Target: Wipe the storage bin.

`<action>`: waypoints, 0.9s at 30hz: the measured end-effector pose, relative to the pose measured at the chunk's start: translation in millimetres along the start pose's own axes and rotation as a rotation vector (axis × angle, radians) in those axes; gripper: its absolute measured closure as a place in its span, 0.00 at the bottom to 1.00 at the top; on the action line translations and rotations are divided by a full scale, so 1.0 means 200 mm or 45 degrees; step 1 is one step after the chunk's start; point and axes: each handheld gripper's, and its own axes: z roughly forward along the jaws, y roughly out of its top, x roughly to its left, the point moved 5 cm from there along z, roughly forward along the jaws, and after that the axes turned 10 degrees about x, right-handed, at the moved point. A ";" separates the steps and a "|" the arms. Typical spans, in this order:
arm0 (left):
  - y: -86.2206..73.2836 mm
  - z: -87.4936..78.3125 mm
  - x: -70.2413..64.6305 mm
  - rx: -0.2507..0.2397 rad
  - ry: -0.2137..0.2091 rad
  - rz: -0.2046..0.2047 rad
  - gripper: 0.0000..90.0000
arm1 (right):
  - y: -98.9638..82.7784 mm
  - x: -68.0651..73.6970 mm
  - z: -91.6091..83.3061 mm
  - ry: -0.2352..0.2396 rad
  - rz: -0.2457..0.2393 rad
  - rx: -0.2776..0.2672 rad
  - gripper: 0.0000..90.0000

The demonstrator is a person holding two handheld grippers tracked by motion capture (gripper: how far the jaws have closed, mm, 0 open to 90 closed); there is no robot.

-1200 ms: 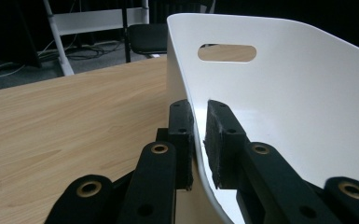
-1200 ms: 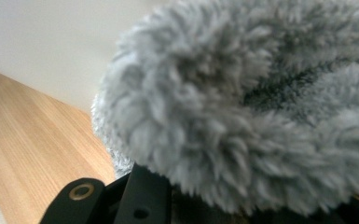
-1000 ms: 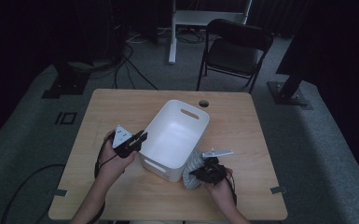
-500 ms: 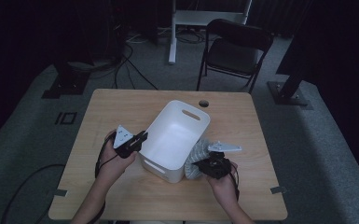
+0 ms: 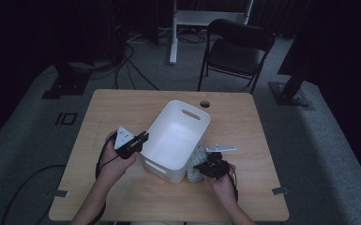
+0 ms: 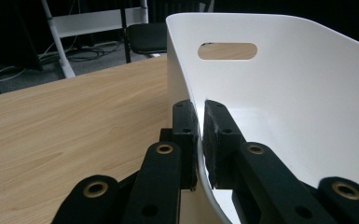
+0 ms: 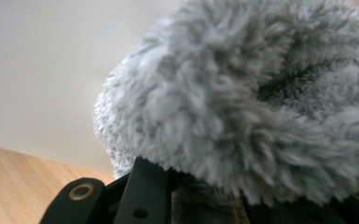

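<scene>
A white plastic bin (image 5: 178, 136) with handle slots stands in the middle of the wooden table (image 5: 117, 108). My left gripper (image 5: 142, 138) is at the bin's left wall, shut on its rim. In the left gripper view the two pads (image 6: 186, 126) pinch the thin white wall (image 6: 284, 93), one outside and one inside. My right gripper (image 5: 206, 168) is beside the bin's right outer wall, shut on a grey fluffy cloth (image 5: 193, 171). In the right gripper view the fluffy cloth (image 7: 242, 102) bulges over the jaws and hides their tips, with the bin's white wall (image 7: 51, 70) close behind it.
A black folding chair (image 5: 236, 51) and a white desk frame (image 5: 201, 18) stand on the floor beyond the table's far edge. Near that edge is a round cable hole (image 5: 205, 103). Bare wood lies left of and in front of the bin.
My right gripper has shifted slightly away from the table's front edge along the bin's side, with the fluffy cloth in it. The left gripper and the bin have stayed put.
</scene>
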 end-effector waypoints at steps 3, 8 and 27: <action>0.00 0.00 0.00 -0.002 0.002 -0.004 0.92 | -0.03 -0.03 0.06 0.001 0.026 0.055 0.85; 0.00 0.00 0.01 -0.009 0.002 -0.024 0.92 | -0.03 -0.04 0.07 0.011 0.025 0.079 0.85; 0.00 0.00 0.00 0.007 -0.024 0.035 0.92 | 0.15 0.05 -0.24 0.003 -0.067 -0.180 0.85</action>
